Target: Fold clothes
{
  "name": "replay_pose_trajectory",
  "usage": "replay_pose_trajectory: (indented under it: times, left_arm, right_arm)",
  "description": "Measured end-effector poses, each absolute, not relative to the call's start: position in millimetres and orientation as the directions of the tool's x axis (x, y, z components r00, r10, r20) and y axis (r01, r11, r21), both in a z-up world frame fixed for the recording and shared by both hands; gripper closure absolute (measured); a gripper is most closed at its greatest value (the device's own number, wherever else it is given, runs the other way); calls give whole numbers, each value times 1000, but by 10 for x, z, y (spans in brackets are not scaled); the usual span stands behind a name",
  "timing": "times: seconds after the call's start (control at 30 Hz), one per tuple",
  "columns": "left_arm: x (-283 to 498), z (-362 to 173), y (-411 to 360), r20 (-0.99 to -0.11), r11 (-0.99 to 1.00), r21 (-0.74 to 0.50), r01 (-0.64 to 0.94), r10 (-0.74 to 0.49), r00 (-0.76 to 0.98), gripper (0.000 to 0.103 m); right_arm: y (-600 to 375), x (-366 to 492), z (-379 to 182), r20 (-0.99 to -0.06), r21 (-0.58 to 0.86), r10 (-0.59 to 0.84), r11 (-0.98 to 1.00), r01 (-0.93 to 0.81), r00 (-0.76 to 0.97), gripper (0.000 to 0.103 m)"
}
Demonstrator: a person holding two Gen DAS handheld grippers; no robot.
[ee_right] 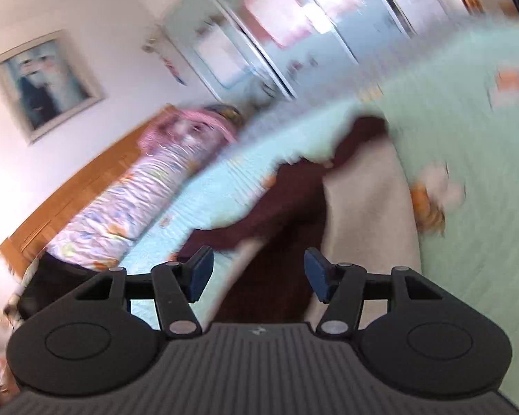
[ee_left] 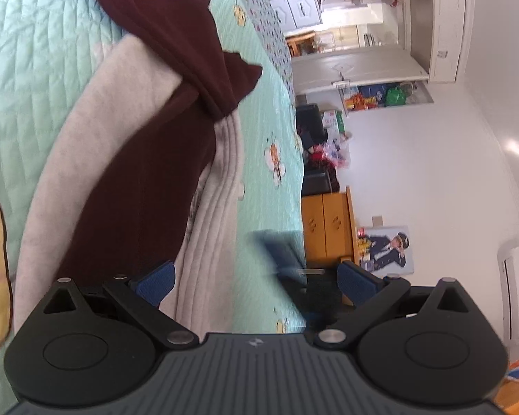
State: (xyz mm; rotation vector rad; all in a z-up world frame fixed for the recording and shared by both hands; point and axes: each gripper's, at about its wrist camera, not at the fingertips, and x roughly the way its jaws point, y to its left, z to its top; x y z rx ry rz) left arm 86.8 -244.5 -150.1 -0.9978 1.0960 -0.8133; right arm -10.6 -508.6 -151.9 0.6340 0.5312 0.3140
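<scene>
A dark maroon garment lies across a pale grey garment on the mint quilted bedspread. In the left wrist view my left gripper hangs open just over the near ends of both garments, its blue pads wide apart with nothing between them. The right wrist view is blurred by motion. There the maroon garment and the grey garment lie ahead of my right gripper, which is open and empty.
The bed's edge runs beside a wooden cabinet and a framed picture. A doorway with cluttered shelves lies beyond. In the right wrist view a patterned bolster pillow rests against the wooden headboard, under a wall picture.
</scene>
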Motion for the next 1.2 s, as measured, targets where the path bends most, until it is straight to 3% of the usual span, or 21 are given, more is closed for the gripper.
replay_pose_trajectory:
  times: [0.07, 0.1, 0.17, 0.3, 0.37, 0.47, 0.53, 0.7, 0.8, 0.97, 1.2]
  left_arm:
    - [958, -1501, -2418, -335, 360, -932, 35, -895, 294, 0]
    - [1003, -1501, -2404, -339, 364, -931, 27, -890, 306, 0]
    - [1110, -1470, -2394, -351, 379, -925, 24, -877, 328, 0]
    - [1354, -1332, -2476, -371, 422, -904, 72, -857, 358, 0]
    - [1485, -1257, -2555, -386, 448, -889, 99, -847, 366, 0]
    - [1730, -1131, -2701, -390, 467, -875, 130, -837, 383, 0]
    - [1883, -1006, -2815, -390, 489, -855, 175, -827, 403, 0]
    - [2210, -697, -3186, -464, 637, -699, 324, -750, 471, 0]
    - [2431, -635, -3345, -483, 673, -648, 356, -725, 492, 0]
    - [2880, -572, -3708, -523, 708, -571, 416, -704, 480, 0]
    - [3417, -599, -4399, -585, 702, -457, 546, -700, 409, 0]
  right_arm:
    - [-5088, 138, -1957, -488, 675, 471, 737, -24, 735, 48]
    - [-5091, 103, -1994, -473, 676, 472, 736, -36, 744, 52]
    - [-5111, 48, -1985, -455, 688, 491, 724, -58, 743, 49]
    - [-5299, 77, -1764, -369, 764, 553, 638, -95, 747, 46]
    - [-5453, 177, -1647, -285, 795, 540, 595, -119, 792, 36]
    - [-5759, 547, -1562, -178, 843, 485, 524, -121, 856, 35]
    - [-5933, 898, -1635, -142, 896, 474, 434, -91, 869, 34]
    - [-6092, 1513, -1990, 41, 945, 584, 240, -221, 811, 34]
    - [-6021, 1575, -2059, 57, 918, 659, 261, -298, 750, 33]
    - [-5903, 1678, -2174, 66, 861, 772, 276, -427, 633, 22]
    - [-5659, 1664, -2046, -139, 760, 812, 454, -464, 567, 21]
